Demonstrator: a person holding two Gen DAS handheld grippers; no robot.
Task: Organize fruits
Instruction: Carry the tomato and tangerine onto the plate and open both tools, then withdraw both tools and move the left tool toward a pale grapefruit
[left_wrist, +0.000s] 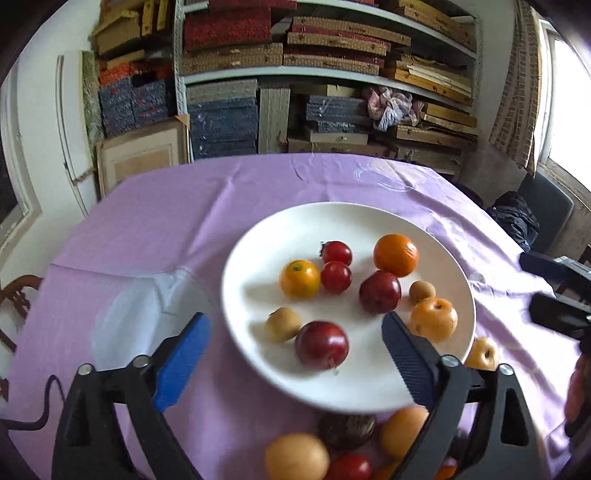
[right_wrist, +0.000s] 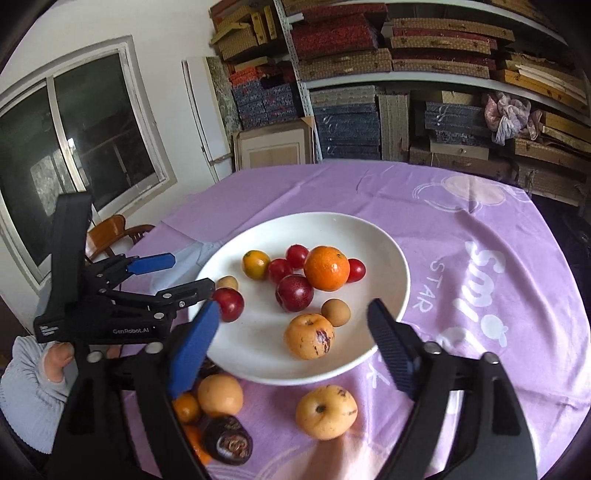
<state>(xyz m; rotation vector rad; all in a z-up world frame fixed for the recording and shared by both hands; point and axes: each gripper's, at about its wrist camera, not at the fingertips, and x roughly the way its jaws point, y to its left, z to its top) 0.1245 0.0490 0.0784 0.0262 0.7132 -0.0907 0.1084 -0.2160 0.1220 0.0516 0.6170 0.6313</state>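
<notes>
Both sets of jaws hang released above the white round plate (right_wrist: 391, 258), so a careless reach could roll the loose yellow pear-like fruit (right_wrist: 326, 411) off the lilac-clothed surface (right_wrist: 498, 332).

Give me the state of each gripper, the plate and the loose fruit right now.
left gripper: open, empty, over the plate.
right gripper: open, empty.
white plate: holds several fruits.
yellow pear: on the cloth, off the plate.
dark fruit: on the cloth.

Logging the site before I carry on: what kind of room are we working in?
Probably a home dining space doubling as storage: a round table under a purple cloth, metal shelves stacked with flat boxes, and a wooden chair by a window.
</notes>
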